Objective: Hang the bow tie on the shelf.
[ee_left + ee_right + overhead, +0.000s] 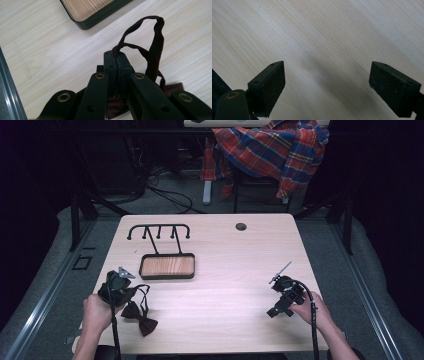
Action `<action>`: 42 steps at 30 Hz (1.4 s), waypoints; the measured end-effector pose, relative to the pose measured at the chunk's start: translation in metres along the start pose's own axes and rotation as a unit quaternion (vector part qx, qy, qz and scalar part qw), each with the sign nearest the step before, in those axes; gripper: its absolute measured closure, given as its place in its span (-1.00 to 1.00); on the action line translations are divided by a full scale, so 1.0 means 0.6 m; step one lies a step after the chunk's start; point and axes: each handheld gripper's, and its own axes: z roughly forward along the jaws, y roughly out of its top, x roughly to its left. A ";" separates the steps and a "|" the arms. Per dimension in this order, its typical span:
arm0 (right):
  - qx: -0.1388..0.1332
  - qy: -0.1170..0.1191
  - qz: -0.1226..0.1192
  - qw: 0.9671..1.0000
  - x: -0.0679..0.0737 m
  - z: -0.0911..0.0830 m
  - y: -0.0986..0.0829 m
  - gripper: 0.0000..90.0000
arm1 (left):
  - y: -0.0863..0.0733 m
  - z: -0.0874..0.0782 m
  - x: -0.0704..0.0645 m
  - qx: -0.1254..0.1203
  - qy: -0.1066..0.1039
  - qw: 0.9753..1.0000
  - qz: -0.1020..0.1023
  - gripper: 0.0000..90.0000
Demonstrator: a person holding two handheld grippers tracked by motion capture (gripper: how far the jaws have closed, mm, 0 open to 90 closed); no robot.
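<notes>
In the high view, the left gripper [121,282] sits at the lower left of the frame, over the near left part of the table [225,265], held by the person's left hand [96,314]. In the left gripper view, its jaws are pressed fully together and pinch the dark maroon strap [152,47] of the bow tie [138,315] between their tips; the strap rises from the jaw tips in a loop toward the upper right of that frame. The bow itself lies on the table at the lower left of the high view, just right of the left hand and below the gripper. The wood-bottomed tray [167,266] with a black rim rests left of centre in the high view, just above the left gripper; its corner shows at the top of the left gripper view [100,17]. A black hook rack [159,232] stands at the tray's far edge. The right gripper [280,292] is at the lower right of the high view, held by the right hand [312,312]. In the right gripper view, its jaws stand wide apart with nothing between them, above bare tabletop.
</notes>
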 end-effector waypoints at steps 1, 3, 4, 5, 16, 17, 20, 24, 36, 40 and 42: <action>0.000 0.000 0.000 1.000 0.000 0.000 0.000 -0.71 | 0.000 -0.003 0.000 -0.004 0.001 1.000 0.001 0.97; 0.000 0.000 0.000 1.000 0.000 0.000 0.000 -0.71 | 0.001 -0.011 0.000 -0.013 0.003 1.000 -0.002 0.97; 0.000 0.000 0.000 1.000 0.000 0.000 0.000 -0.71 | 0.000 -0.014 0.000 -0.019 0.004 1.000 -0.003 0.97; 0.000 0.000 0.000 1.000 0.000 0.000 0.000 -0.70 | 0.000 -0.018 0.001 -0.024 0.006 1.000 -0.004 0.98; 0.008 0.000 -0.002 1.000 -0.001 0.001 0.001 -0.71 | 0.002 -0.041 0.006 -0.061 0.010 0.998 -0.012 0.98; 0.008 0.000 -0.002 1.000 -0.001 0.001 0.001 -0.71 | 0.002 -0.041 0.006 -0.061 0.010 0.998 -0.012 0.98; 0.004 0.003 0.008 1.000 -0.001 0.004 0.001 -0.71 | 0.004 -0.047 0.008 -0.071 0.012 0.997 -0.013 0.98; 0.005 0.001 0.009 1.000 0.001 0.006 0.001 -0.71 | 0.003 -0.053 0.011 -0.076 0.010 0.997 -0.010 0.98; 0.010 -0.004 0.009 1.000 0.003 0.011 0.000 -0.71 | 0.012 -0.057 0.017 -0.089 0.016 0.996 -0.011 0.98; 0.013 -0.003 0.002 1.000 0.006 0.010 0.001 -0.71 | 0.015 -0.060 0.020 -0.094 0.017 0.995 -0.011 0.98; 0.025 -0.006 -0.008 1.000 0.004 0.009 0.003 -0.71 | 0.019 -0.065 0.024 -0.099 0.020 0.995 -0.013 0.98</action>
